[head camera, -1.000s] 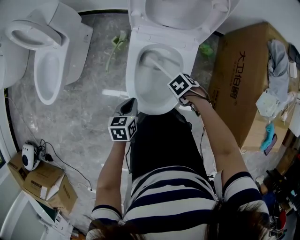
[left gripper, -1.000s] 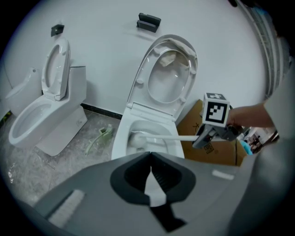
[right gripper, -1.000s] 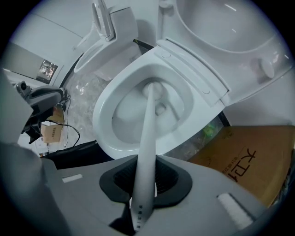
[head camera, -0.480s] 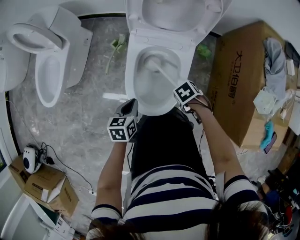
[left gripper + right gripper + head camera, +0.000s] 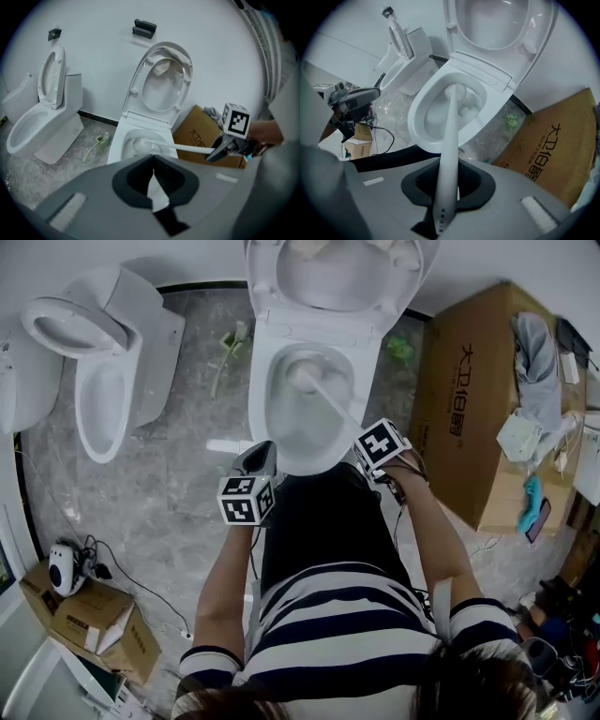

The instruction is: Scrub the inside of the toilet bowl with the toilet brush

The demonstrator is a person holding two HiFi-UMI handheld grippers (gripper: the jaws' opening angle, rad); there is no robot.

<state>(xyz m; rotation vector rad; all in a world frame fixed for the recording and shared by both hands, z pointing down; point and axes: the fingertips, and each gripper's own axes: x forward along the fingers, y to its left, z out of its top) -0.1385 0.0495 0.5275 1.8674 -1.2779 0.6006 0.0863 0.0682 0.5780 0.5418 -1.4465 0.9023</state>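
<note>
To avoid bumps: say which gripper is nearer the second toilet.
Left. The left gripper, shut, hangs front-left of the toilet bowl, toward the second toilet; the right gripper, clamping the toilet brush, is front-right.

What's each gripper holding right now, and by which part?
The right gripper is shut on the toilet brush near its handle's end; the left gripper is shut, empty.

In the head view the raised toilet lid point(image 5: 333, 268) is running off the top edge, and the marker cube point(image 5: 382, 444) is covering the right gripper point(image 5: 367, 435) jaws. The toilet brush point(image 5: 323, 390) handle is vanishing beneath it. In the right gripper view the cardboard box point(image 5: 562, 154) is being clipped at the right edge, and the brush head point(image 5: 457, 96) is showing too blurred for its bristles to be made out.
</note>
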